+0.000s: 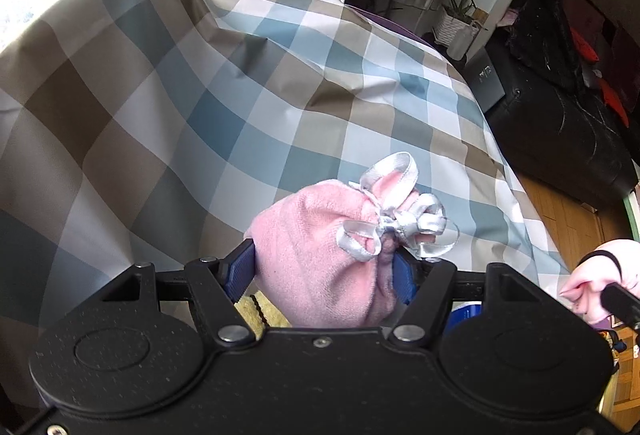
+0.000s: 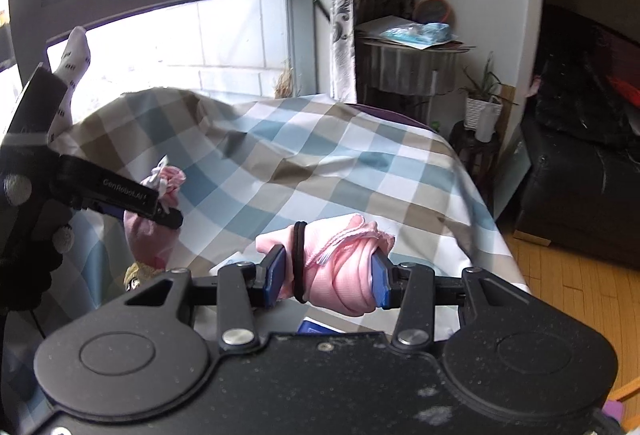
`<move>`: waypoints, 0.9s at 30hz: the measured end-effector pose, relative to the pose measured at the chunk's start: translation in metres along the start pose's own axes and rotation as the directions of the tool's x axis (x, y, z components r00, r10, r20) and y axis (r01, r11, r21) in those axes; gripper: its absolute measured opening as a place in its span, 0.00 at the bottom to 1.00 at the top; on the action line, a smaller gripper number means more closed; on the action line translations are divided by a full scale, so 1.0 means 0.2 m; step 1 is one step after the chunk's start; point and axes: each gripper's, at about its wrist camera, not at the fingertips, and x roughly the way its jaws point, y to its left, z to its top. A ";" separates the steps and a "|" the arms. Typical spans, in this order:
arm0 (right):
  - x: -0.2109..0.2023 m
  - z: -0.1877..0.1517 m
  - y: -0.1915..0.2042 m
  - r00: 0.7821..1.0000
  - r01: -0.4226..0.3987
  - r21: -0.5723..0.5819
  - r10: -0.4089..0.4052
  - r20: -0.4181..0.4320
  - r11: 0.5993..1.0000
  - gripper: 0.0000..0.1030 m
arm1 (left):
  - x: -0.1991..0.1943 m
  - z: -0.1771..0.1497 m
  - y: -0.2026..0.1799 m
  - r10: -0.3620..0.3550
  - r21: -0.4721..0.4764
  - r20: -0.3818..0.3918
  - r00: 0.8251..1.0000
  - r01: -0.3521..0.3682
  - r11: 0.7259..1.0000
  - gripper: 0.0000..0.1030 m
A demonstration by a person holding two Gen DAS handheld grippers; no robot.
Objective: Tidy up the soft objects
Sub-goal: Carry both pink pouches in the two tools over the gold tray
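Progress: looks like mid-haul to me. Both soft things are already picked up and off the checked cloth, but neither is put away yet, and I can't spot any bin or box they're headed for.
Left gripper: pinching the pink pouch between its blue pads, bottom centre of the left wrist view. The silver ribbon bow pokes out past the fingertips, toward the right.
Right gripper: squeezed tight on the pink cloth roll, lower middle of its own view. A black hair tie wraps the roll just beside the left pad.
Pouch vs roll: well apart, pouch sits at mid left of the right wrist view.
Left to do: carry and drop both somewhere tidy, I guess.
Other stuff: something yellow peeks under the pouch, can't tell what.
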 end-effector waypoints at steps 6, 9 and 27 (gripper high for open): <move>-0.14 -0.04 -0.13 0.996 0.076 0.065 -0.078 0.037 0.995 0.42 | -0.06 -0.04 -0.04 -0.057 0.004 0.002 0.998 0.057 0.998 0.61; -0.22 -0.06 -0.22 0.994 0.100 0.134 -0.106 0.037 0.986 0.42 | -0.12 -0.08 -0.08 -0.085 0.009 0.010 0.996 0.085 0.996 0.61; -0.56 -0.30 -0.81 0.922 0.373 0.434 -0.381 -0.073 0.820 0.42 | -0.28 -0.51 -0.71 -0.237 0.242 -0.027 0.971 0.236 0.941 0.61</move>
